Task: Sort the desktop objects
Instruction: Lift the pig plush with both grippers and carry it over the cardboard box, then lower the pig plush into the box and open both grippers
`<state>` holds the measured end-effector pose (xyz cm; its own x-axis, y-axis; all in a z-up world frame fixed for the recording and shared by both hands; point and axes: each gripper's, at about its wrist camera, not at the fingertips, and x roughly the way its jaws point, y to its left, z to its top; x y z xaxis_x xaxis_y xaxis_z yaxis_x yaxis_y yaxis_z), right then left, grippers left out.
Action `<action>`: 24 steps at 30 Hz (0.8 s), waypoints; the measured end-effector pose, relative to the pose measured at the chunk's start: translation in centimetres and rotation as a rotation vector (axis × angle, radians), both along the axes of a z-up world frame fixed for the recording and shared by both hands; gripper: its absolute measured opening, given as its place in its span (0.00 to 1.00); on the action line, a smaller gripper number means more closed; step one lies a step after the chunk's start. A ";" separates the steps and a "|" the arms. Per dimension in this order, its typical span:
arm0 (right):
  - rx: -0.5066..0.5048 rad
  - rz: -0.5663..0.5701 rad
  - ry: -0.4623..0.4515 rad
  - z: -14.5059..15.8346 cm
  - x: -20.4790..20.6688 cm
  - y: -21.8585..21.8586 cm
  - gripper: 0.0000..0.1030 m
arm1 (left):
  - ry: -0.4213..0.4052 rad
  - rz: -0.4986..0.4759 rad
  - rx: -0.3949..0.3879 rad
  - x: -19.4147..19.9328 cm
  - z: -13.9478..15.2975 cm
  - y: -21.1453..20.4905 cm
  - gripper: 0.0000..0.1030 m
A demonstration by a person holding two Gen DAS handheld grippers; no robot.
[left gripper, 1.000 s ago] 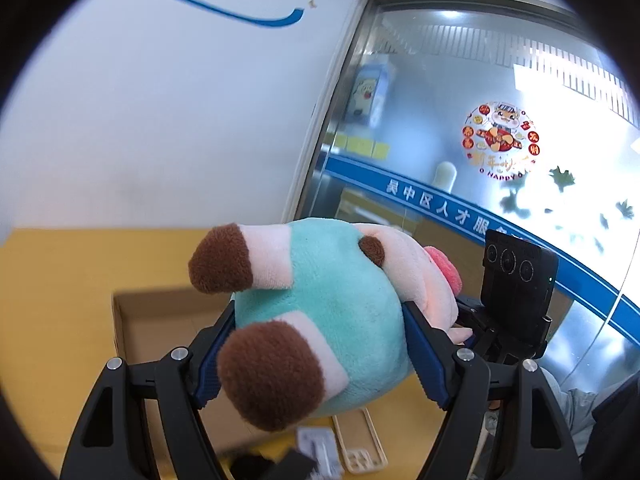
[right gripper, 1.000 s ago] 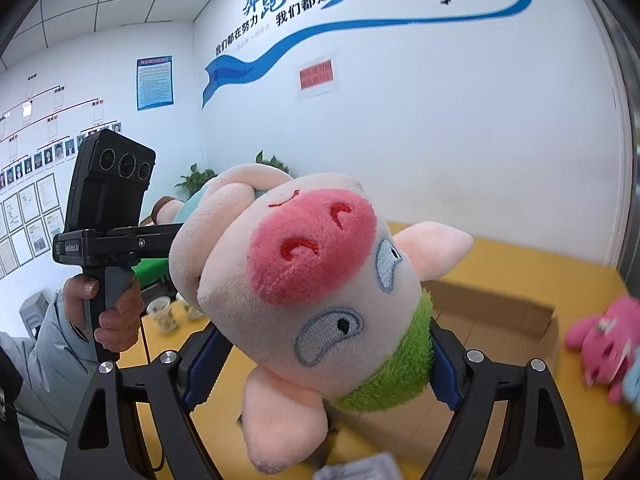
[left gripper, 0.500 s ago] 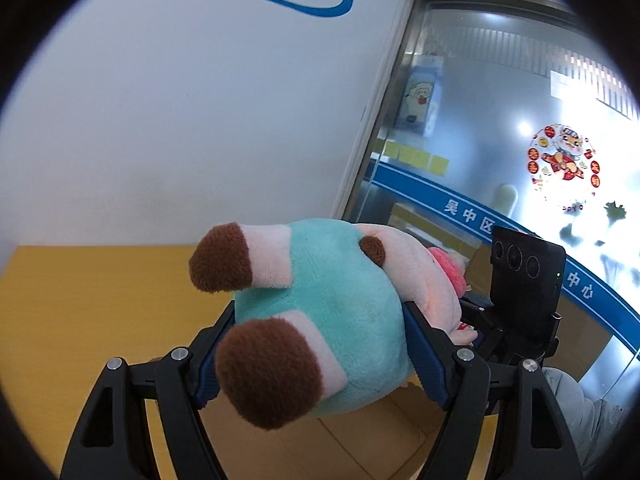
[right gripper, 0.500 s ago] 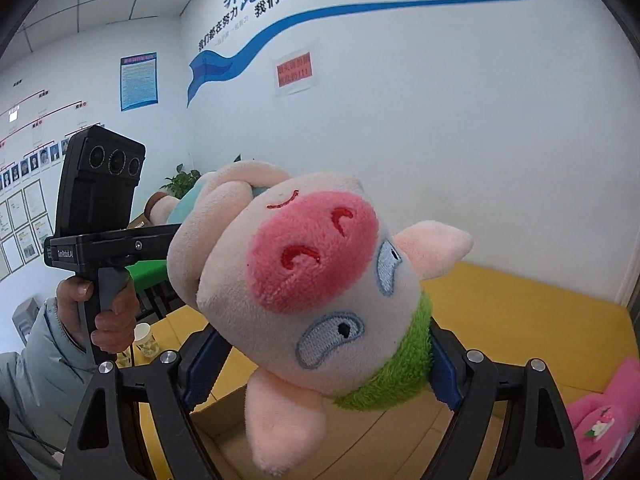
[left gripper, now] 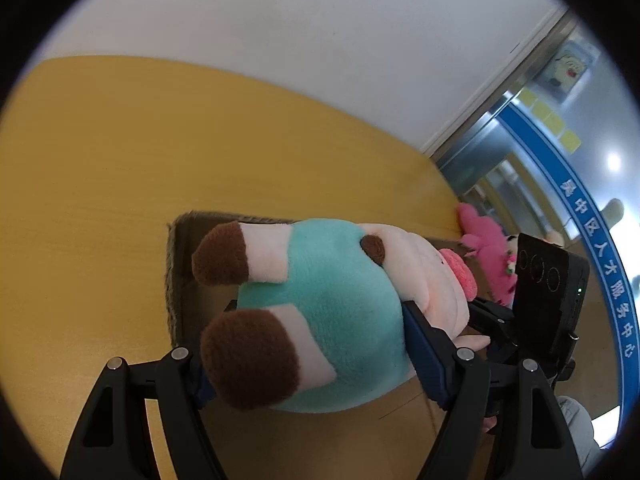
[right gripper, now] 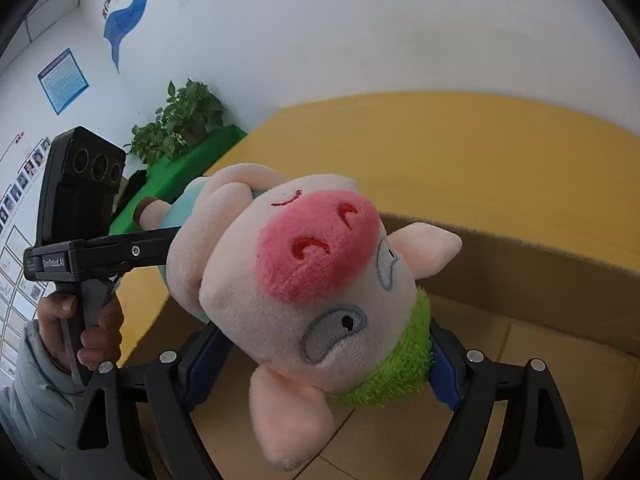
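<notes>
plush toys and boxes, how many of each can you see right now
plush toys: 2, the pig plush held by both the left gripper and the right gripper, and a pink plush beyond the box
cardboard boxes: 1
total: 3

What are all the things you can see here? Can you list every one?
plush pig: one, pink with a teal body, brown feet and a green collar, held over the box by both grippers.
cardboard box: one, brown, open, on the table under the pig.
pink plush toy: one, bright pink, beyond the box near the table's edge.
table: one, yellow, against a white wall.
potted plant: one, green, on a green surface by the wall.
left gripper: black with blue pads, closed on the pig's body.
right gripper: black with blue pads, closed on the pig's head.
</notes>
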<state>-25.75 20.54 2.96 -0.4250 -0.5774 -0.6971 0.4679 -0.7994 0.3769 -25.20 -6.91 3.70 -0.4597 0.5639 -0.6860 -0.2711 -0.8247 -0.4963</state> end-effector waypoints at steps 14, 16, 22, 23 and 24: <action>0.104 -0.033 -0.045 -2.2 -0.8 -3.5 0.92 | 0.044 0.085 -0.117 3.4 2.2 -3.2 0.70; 0.102 -0.037 -0.023 -0.7 -0.1 -3.4 0.92 | 0.082 0.081 -0.147 4.9 3.5 -3.0 0.70; 0.161 -0.070 0.040 3.1 4.1 -2.1 0.93 | 0.217 0.057 -0.178 11.1 7.8 -1.9 0.70; 0.166 -0.080 0.057 3.9 5.3 -1.6 0.93 | 0.246 0.054 -0.185 12.3 8.6 -1.5 0.70; 0.170 -0.087 0.078 4.6 6.7 -0.7 0.94 | 0.279 0.053 -0.195 13.5 9.6 -1.3 0.74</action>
<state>-19.00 19.86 7.52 -0.5250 -0.4128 -0.7443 0.4167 -0.8872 0.1982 -11.66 -8.19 13.28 -0.6700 0.4050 -0.6222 -0.3287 -0.9133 -0.2406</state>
